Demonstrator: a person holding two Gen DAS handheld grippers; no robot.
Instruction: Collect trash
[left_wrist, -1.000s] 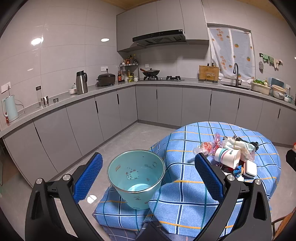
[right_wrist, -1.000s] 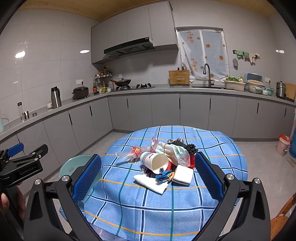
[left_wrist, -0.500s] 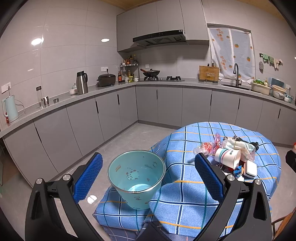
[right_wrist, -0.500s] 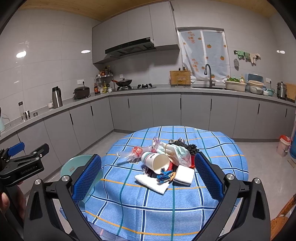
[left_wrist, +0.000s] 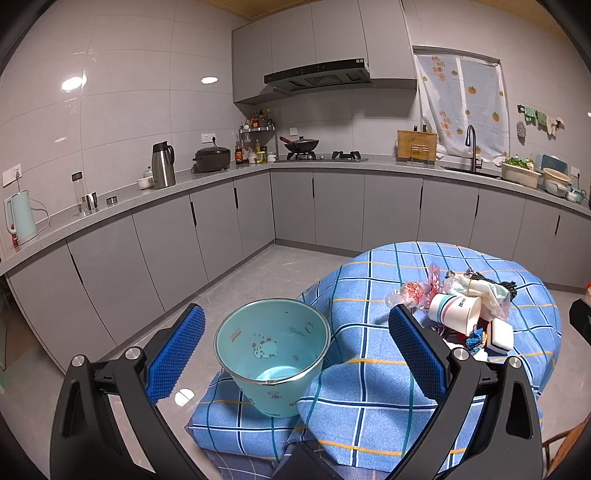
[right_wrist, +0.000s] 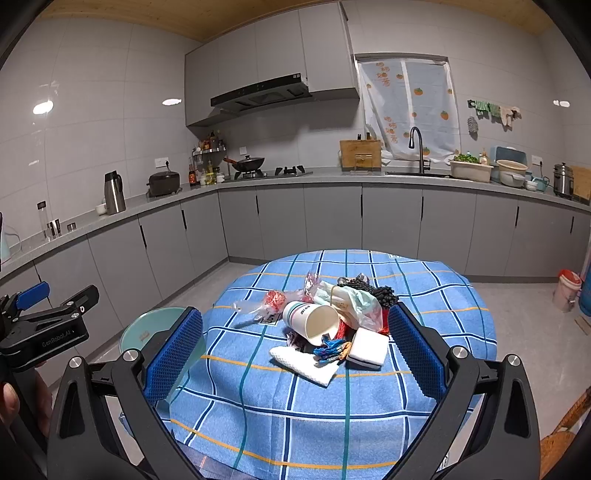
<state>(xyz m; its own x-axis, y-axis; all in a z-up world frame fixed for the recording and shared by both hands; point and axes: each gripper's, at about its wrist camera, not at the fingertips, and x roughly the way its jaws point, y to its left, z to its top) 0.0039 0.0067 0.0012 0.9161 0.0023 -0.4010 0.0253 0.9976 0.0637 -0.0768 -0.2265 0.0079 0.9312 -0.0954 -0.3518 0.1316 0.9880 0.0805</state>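
Claws are both spread wide and hold nothing. The right claw (right_wrist: 295, 354) hangs above the near edge of the table (right_wrist: 461, 302). Straight ahead of it, between the lines of its two pads, lies the trash heap: a white napkin (right_wrist: 303, 363) nearest, a white block (right_wrist: 367, 349) toward its right pad, then a paper cup (right_wrist: 312, 319) on its side with the mouth toward the claw, and crumpled plastic bags (right_wrist: 351, 299) behind. The left claw (left_wrist: 295, 354) points at the teal bucket (left_wrist: 273, 350), which stands just ahead between its pads, on a covered seat beside the table. I think the first grasp should take the cup across its wall, gently, so it does not crush or roll. The bucket seems empty, so nothing is collected yet.
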